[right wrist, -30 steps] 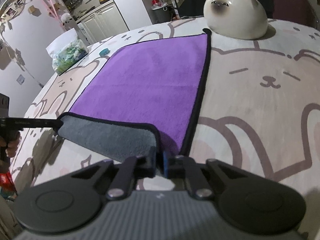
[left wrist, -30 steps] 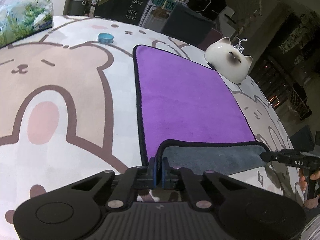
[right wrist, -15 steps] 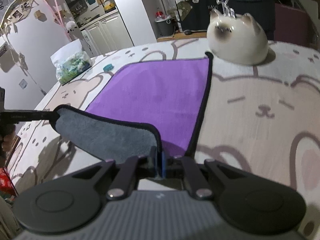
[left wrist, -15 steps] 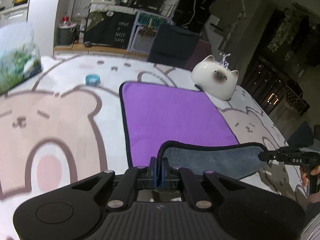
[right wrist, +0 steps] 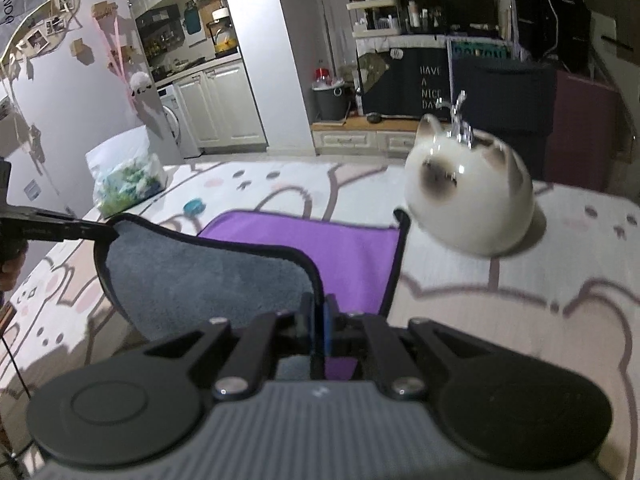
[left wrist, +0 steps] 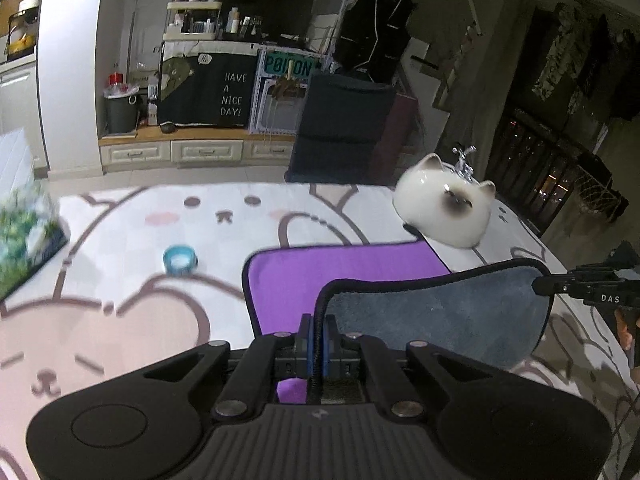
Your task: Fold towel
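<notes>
1. left gripper (left wrist: 318, 338): jaws pinched tight on the black-piped hem at one near corner of the towel (left wrist: 352, 268), corner held up off the table.
2. right gripper (right wrist: 319, 330): likewise clamped on the other near corner; from the left cam its tip shows at the far end of the raised edge (left wrist: 560, 286).
3. towel (right wrist: 320, 248): purple face lies flat on the table twd the far side, near edge lifted btwn both grippers w/ the grey underside (right wrist: 200, 280) turned up and sagging in the middle.
4. handling, as judged: light, soft, floppy plush cloth; no stiffness, so the span btwn the grips droops. corners at the bound hem look the best hold, since piping gives the pads sth to bite. nothing fragile abt the cloth itself.
5. tablecloth (left wrist: 100, 320) w/ bear print covers the table under the towel.
6. ceramic cat (right wrist: 470, 196): sits just beside the towel's far right corner; glossy, prob breakable, the main thing in the way if the near edge is carried over to the far edge.
7. blue tape roll (left wrist: 180, 260): left of the towel, apart from it, not a likely obstacle.
8. plastic bag (right wrist: 128, 184): far left of the table, well apart.
</notes>
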Demonstrator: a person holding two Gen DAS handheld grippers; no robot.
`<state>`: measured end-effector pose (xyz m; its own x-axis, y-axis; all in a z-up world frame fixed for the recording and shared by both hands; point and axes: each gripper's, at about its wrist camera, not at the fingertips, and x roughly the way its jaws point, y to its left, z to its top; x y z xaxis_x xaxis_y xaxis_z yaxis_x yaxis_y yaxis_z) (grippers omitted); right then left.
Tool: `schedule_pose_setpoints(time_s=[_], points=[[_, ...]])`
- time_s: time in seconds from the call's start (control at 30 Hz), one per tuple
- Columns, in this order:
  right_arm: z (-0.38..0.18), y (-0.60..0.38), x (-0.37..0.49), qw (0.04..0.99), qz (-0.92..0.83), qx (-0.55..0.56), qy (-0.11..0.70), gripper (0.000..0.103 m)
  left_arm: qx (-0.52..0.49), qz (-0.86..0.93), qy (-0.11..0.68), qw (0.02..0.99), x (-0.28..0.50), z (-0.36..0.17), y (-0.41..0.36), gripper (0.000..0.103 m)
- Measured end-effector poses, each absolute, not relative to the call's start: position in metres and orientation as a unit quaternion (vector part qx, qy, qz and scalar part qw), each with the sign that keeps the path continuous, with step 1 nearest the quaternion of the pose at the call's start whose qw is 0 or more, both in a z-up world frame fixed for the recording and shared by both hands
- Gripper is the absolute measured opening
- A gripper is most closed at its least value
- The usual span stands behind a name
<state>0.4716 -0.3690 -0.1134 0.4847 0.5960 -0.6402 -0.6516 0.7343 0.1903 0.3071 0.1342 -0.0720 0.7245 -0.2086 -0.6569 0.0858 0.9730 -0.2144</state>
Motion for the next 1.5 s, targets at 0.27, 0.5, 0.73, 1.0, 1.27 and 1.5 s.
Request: schedule_pose_setpoints(time_s=[0.27, 0.5, 0.73, 1.0, 1.27, 1.5], points=[[-0.112, -0.352, 0.517, 0.861, 0.361, -0.033, 0.357, 0.005, -0.079, -0.058, 0.362, 0.927, 0.355, -0.078, 0.145, 0.004], [-0.114, -0.333, 0.559, 0.859, 0.354, -0.034, 0.367, 0.005, -0.086, -0.039, 0.368, 0.925, 0.397, -0.088, 0.156, 0.004], [-0.121, -0.316, 0.593, 0.859, 0.340, -0.037, 0.382, 0.005, -0.078, -0.027, 0.377, 0.923, 0.431, -0.097, 0.160, 0.004], [-0.140, -0.302, 0.610, 0.858, 0.317, -0.044, 0.403, 0.019, -0.062, 0.003, 0.396, 0.916, 0.447, -0.114, 0.155, 0.015], [-0.159, -0.300, 0.595, 0.863, 0.298, -0.044, 0.406, 0.103, -0.048, 0.044, 0.420, 0.905, 0.437, -0.120, 0.155, 0.103], [-0.158, -0.302, 0.574, 0.864, 0.293, -0.042, 0.407, 0.103, -0.028, 0.036, 0.429, 0.902, 0.425, -0.120, 0.141, 0.103]])
